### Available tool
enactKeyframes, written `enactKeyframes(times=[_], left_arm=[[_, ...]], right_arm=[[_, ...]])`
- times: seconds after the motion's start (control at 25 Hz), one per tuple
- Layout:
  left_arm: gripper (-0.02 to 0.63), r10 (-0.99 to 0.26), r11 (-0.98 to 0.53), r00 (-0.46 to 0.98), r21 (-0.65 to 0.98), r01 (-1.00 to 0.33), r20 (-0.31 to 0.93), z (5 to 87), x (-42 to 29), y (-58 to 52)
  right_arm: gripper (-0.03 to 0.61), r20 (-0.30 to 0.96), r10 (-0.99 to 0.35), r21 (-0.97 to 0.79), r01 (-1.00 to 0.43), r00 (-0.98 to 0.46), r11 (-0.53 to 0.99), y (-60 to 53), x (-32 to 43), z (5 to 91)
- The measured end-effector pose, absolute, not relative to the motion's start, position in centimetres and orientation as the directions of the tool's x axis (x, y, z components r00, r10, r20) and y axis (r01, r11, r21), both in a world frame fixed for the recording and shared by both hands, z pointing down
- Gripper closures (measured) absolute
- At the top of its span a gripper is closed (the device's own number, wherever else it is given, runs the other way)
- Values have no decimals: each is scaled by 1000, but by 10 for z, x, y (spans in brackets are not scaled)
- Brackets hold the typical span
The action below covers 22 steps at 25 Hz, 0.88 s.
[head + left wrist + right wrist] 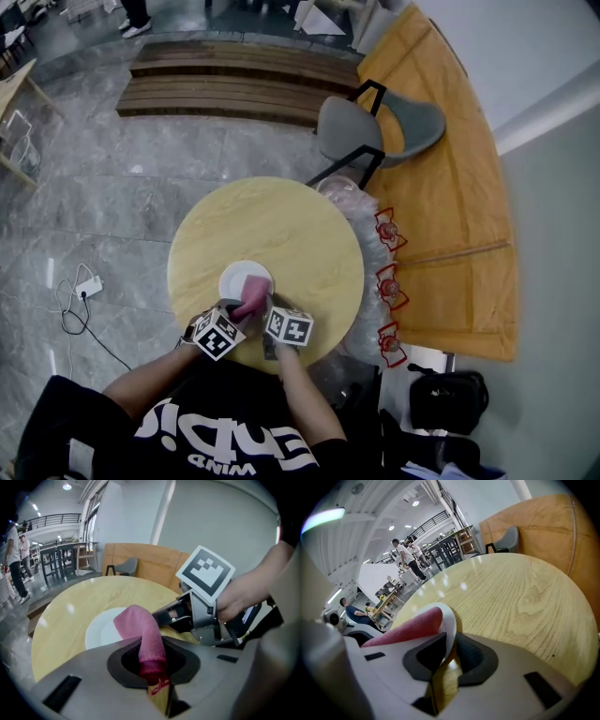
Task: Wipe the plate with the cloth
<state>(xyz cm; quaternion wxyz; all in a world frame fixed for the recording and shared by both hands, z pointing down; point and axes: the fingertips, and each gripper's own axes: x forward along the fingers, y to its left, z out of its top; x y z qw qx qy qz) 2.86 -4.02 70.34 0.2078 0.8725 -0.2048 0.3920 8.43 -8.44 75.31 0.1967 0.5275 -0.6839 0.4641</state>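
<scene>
With left tongs (152,667) clamped on cloth (140,630) and right tongs (447,660) pinching plate (449,625) rim, sweep firmly, hold plate steady.

a small round white plate (236,275) sits on the near-left part of the round pale wooden tabletop (291,225). its near rim is clamped between the jaws of the right tool (446,654). a pink rolled cloth (140,629) lies draped over the plate's near half. one end is pinched in the left tool (153,670) and the other end rests on the white surface.
</scene>
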Motion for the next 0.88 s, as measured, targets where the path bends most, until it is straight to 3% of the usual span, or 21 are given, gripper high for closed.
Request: enactKeyframes(times=[0.28, 0.88], left_arm=[[561, -119, -836, 578, 232, -498, 808, 726, 30, -24], [561, -169, -790, 568, 234, -567, 806, 727, 11, -35]], right_arm=[[506, 756, -544, -418, -908, -364, 26, -86, 85, 751], [505, 756, -539, -415, -909, -372, 46, -86, 85, 750]])
